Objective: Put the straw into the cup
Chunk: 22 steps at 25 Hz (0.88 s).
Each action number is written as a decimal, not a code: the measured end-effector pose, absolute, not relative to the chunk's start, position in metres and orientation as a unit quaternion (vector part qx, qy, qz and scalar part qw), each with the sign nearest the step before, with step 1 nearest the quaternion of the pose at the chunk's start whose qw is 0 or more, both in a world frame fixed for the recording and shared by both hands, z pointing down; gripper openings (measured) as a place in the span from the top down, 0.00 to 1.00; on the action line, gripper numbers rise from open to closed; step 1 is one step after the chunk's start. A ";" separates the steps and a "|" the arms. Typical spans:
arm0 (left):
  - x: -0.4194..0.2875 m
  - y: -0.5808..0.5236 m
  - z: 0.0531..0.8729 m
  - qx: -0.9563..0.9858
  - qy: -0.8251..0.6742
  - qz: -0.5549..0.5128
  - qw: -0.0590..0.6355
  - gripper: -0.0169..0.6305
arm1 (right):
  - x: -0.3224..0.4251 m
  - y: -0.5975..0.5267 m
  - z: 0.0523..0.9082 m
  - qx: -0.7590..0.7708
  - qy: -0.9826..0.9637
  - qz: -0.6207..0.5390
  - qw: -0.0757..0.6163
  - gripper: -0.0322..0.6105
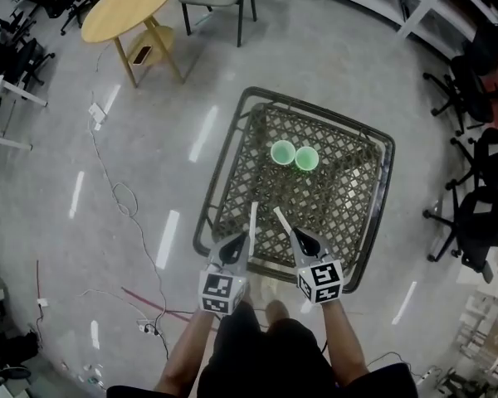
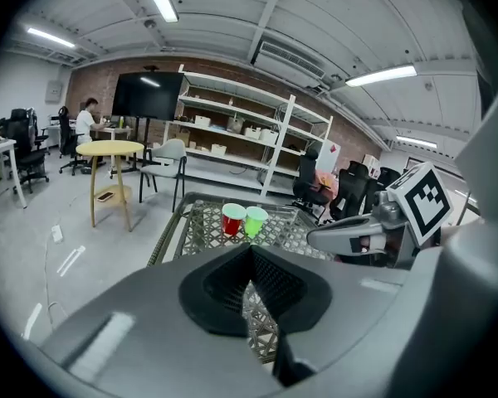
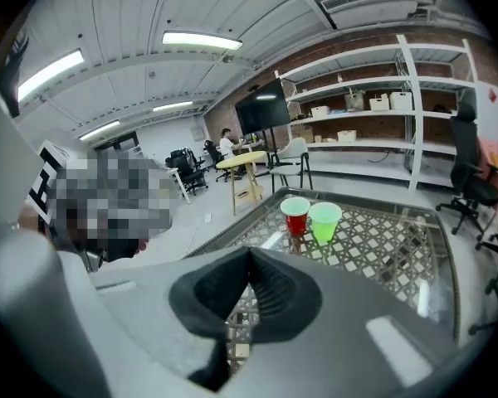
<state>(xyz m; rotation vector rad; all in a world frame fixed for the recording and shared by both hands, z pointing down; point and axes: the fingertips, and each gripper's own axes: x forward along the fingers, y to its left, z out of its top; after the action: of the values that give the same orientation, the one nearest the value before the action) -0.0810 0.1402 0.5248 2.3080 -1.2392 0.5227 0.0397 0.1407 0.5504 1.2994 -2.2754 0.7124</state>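
Step in hand, as judged: the approach, with pick-up not yet made. The left gripper (image 1: 244, 240) and the right gripper (image 1: 298, 237) sit side by side over the 6 o'clock edge of the lattice-topped table (image 1: 222, 172), pointing toward 12 o'clock. In each gripper view the jaws are together, pad against pad, with nothing seen between them. The straw cannot be placed with certainty. In the head view one thin pale streak (image 1: 252, 220) runs toward 12 o'clock from the left tip and a second pale streak (image 1: 282, 219) runs toward 11 o'clock from the right tip. These may be straws or glare on the table top; the views do not settle which. Containers: a red cup (image 2: 232, 219) and a green cup (image 2: 255, 220) stand upright in the far half of the table, at about 12 to 1 o'clock from the grippers. The rims are just beside one another, the red cup at 9 o'clock of the green. Both look empty, and no straw stands in either. Next move, as judged: confirm the straw, then bring one end over an open rim and lower it steeply. The light cups are likely to tip if the rim is knocked.
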 end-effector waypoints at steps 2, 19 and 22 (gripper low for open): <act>-0.079 0.136 0.539 0.839 -0.445 0.197 0.242 0.96 | 0.040 0.137 0.564 0.465 -0.816 0.265 0.220 0.95; -0.084 0.113 0.618 0.824 -0.430 0.223 0.293 0.96 | 0.036 0.121 0.655 0.448 -0.794 0.308 0.270 0.95; -0.084 0.112 0.618 0.825 -0.428 0.225 0.293 0.96 | 0.036 0.115 0.660 0.450 -0.793 0.299 0.282 0.95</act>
<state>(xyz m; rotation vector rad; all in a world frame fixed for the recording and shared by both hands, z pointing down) -0.0835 0.1124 0.6181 2.1972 -1.1390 0.5990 0.0363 0.1151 0.6596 1.2061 -2.1236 0.8019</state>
